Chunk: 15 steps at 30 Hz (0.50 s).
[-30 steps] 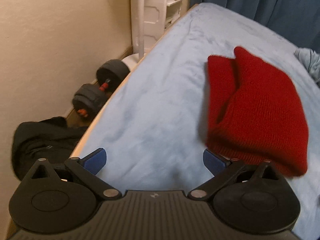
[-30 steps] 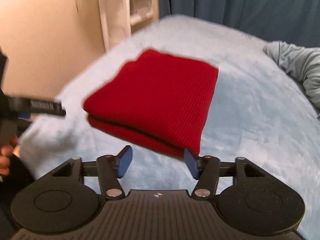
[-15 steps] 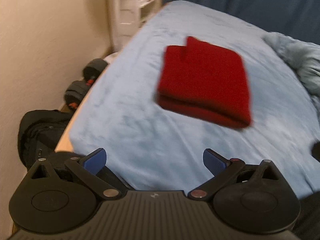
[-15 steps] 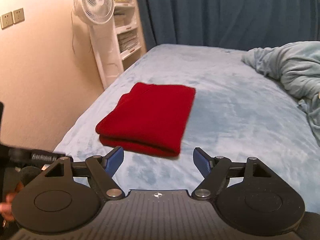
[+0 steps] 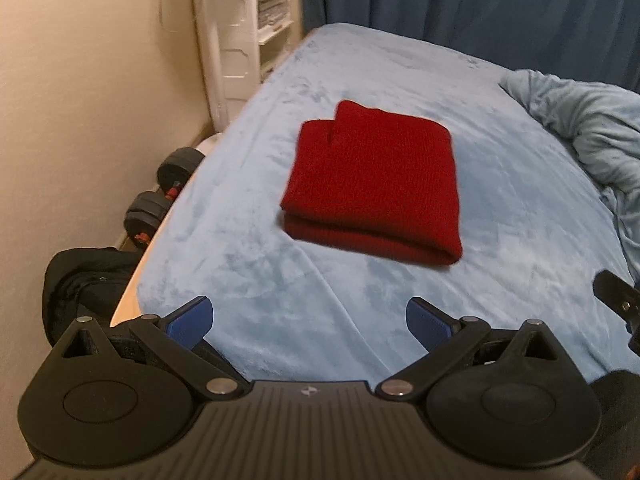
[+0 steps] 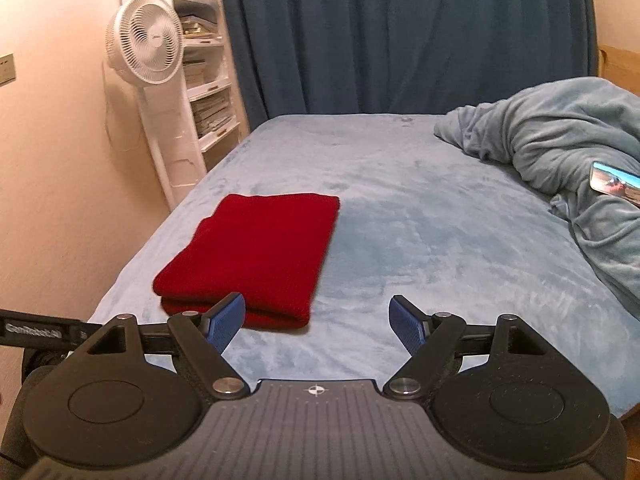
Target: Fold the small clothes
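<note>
A red knit garment [image 5: 372, 180] lies folded into a neat rectangle on the light blue bed [image 5: 280, 292], close to its left edge; the right wrist view shows the same garment [image 6: 256, 256] lying flat. My left gripper [image 5: 308, 320] hovers near the bed's front edge, well short of the garment, open with nothing between its blue pads. My right gripper [image 6: 316, 320] is also held back from the garment, open and empty, its left pad [image 6: 226, 320] only overlapping the garment's near corner in the picture.
A crumpled blue blanket [image 6: 560, 160] with a phone [image 6: 616, 184] on it fills the bed's right side. Left of the bed stand a white fan [image 6: 144, 52], white shelves [image 5: 256, 24], dumbbells [image 5: 160, 196] and a black bag [image 5: 80, 280]. A dark curtain [image 6: 400, 36] hangs behind.
Both grippers have pulled back and up from the garment, which now lies farther off. The right gripper's jaws have spread wider. The garment stays folded on the bed.
</note>
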Available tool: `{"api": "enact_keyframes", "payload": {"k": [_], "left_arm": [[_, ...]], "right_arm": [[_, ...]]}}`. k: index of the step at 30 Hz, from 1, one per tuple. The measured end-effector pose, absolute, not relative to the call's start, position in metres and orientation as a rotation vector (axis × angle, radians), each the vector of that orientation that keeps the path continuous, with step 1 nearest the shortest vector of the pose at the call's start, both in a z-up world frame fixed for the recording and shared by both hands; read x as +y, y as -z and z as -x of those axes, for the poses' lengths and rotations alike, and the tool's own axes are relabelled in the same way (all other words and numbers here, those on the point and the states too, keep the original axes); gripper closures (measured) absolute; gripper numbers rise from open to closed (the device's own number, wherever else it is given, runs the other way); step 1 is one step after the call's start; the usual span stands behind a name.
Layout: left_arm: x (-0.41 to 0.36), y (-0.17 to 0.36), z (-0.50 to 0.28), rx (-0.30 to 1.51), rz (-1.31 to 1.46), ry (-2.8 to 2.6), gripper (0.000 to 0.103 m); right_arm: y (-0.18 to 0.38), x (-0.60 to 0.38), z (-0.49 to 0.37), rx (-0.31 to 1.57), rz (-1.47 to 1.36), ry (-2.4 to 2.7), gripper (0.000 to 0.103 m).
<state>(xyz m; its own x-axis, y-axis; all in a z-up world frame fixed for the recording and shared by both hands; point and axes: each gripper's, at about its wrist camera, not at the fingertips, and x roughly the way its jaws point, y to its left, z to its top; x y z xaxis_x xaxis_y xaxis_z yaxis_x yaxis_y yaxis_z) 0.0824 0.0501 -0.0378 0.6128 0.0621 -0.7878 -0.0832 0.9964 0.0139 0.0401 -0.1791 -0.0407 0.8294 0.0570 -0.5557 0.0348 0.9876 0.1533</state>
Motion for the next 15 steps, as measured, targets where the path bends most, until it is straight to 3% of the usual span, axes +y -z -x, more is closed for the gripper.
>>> {"api": "enact_keyframes", "payload": {"k": [15], "left_arm": [[0.042, 0.029, -0.115, 0.945, -0.022, -0.174, 0.000]], "right_arm": [[0.041, -0.190, -0.065, 0.592, -0.213, -0.030, 0.022]]}}
